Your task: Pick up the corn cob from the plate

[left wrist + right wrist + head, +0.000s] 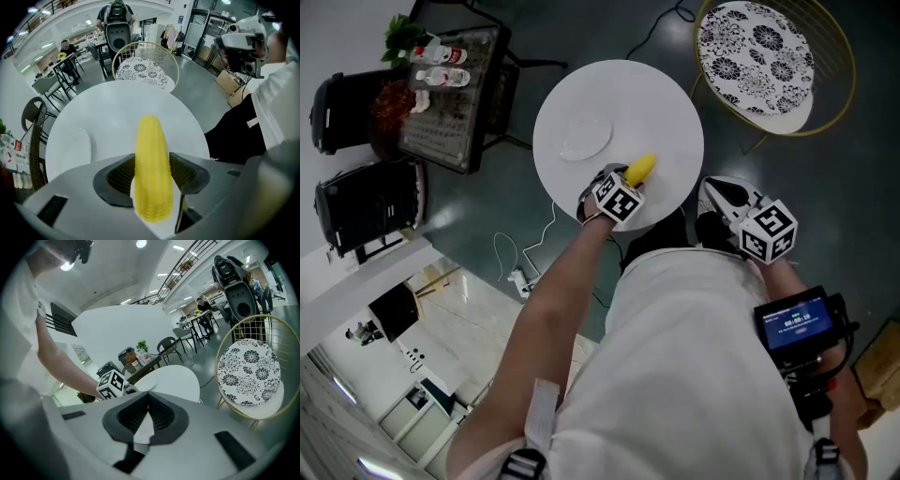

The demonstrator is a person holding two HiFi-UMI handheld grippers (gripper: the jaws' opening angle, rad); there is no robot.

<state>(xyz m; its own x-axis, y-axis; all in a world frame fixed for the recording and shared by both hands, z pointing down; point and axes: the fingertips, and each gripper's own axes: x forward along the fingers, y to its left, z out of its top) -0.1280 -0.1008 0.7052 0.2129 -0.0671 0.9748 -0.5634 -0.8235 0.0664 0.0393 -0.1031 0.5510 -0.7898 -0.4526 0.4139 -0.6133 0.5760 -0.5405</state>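
currently the left gripper (152, 174) is clamped on the corn cob (151, 154), one ribbed jaw pressing each side of the cob's thicker half, with the tapered end projecting well past the jaws. the cob is clear of the plate (586, 138), which lies bare farther in on the round white table (666, 103); in the head view the cob hangs over the table's near edge, close to the person. whether it touches the tabletop cannot be told. the right gripper (149, 405) has its jaws pressed together on nothing and is held off the table to the right, well apart from the cob. probable faults: the cob is round, tapered and likely slick, so it may slide forward or twist between the jaws if the grip eases or the gripper tips nose-down. the long unsupported end adds leverage toward that slip. a drop at this position would likely land near the table rim, and the cob could roll off to the floor. the right gripper is not placed to catch it.
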